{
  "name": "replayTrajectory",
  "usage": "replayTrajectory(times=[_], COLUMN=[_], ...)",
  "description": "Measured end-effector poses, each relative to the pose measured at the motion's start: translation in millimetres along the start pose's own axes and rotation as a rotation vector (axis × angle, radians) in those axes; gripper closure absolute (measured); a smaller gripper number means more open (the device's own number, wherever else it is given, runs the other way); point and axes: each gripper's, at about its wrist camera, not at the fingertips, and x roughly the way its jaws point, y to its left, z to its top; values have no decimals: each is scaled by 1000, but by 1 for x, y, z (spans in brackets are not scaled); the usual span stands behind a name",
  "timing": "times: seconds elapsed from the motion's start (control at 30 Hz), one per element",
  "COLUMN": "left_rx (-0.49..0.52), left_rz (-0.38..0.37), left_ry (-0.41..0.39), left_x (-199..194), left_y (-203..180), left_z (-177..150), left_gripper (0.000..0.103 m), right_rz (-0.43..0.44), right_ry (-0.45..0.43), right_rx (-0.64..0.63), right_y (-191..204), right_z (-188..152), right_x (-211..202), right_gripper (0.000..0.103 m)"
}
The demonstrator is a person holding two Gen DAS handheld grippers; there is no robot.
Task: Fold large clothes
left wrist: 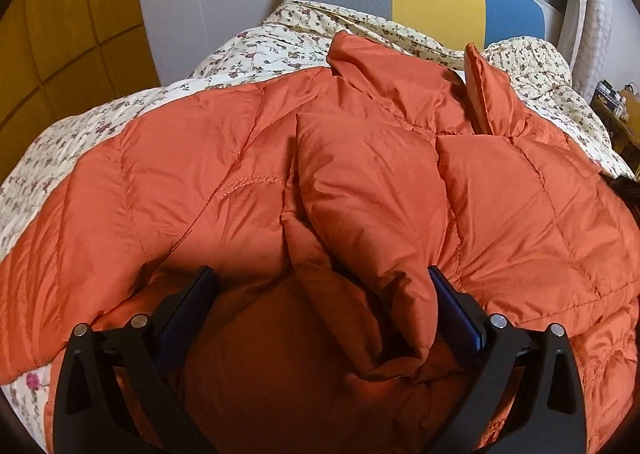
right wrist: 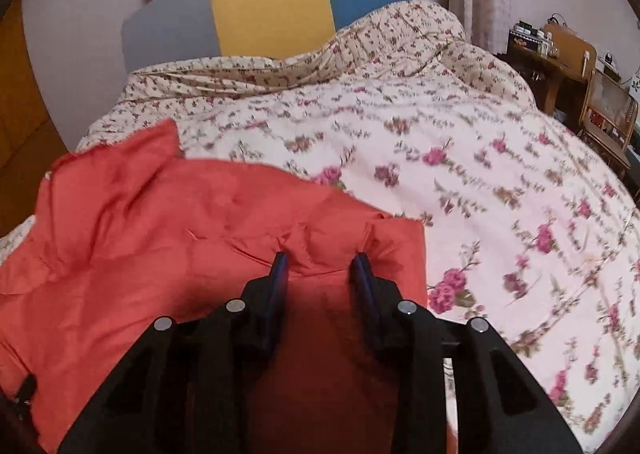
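Spread across the floral, cream-coloured bed quilt (right wrist: 460, 174), well short of the grey, yellow and blue padded headboard (right wrist: 272, 6): a large, puffy orange quilted down jacket (left wrist: 200, 174), laid flat there probably because the bed gives room to fold it. Over the jacket's near hem, the left gripper (left wrist: 320, 286) — fingers spread wide, holding nothing, a raised ridge of the orange fabric lying between them, likely lined up for a grasp. At the jacket's right edge, just beside bare quilt, the right gripper (right wrist: 320, 260) — fingers drawn closer together with a bunched pleat of orange cloth between them; whether pinched tight or only nearly so, cannot tell from the blurred view. Probably gripped at that edge so as to carry the side over the middle. Sleeve and collar (left wrist: 488, 94) bunched up toward the headboard, not yet squared.
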Motion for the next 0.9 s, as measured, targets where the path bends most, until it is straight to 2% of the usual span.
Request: replayTrajectory(times=[0.1,0.2,0.33,0.43,0.47,0.57,0.67,0.77,0.83,0.9], left_rx=[5,3,-1,1,1,3,2,1,2,-10], left_rz=[-1,-4,-7,-4,-4,-2,-4,-5,-8,-53], left_ry=[-2,-3,-1,0,0,1,3,12,26,29], left_x=[1,2,3,3,3,3,3,3,2,-6], left_y=[-2,-1,0,0,0,-1,-1,0,0,8], left_z=[0,-1,-1,-1,-1,0,1,2,4,5], left_gripper=[3,3,3,3,3,3,3,3,3,3], right_rz=[7,35,34,37,9,-37,-76,-112,-142,-155], right_ry=[17,-7,-83,-87,-80,-7,37,45,39,39], right_rx=[5,36,43,-11,-37,-59,-55,-88,-95,-86], right_y=[-3,-11,-14,-11,-9,-12,-14,-8,-7,-9], right_z=[0,-3,-16,-36,-44,-61,-65,-67,-68,-68], right_x=[10,4,-37,-73,-82,-84,-73,-67,-67,-66], right_gripper=[70,70,68,68,68,64,51,49,42,37])
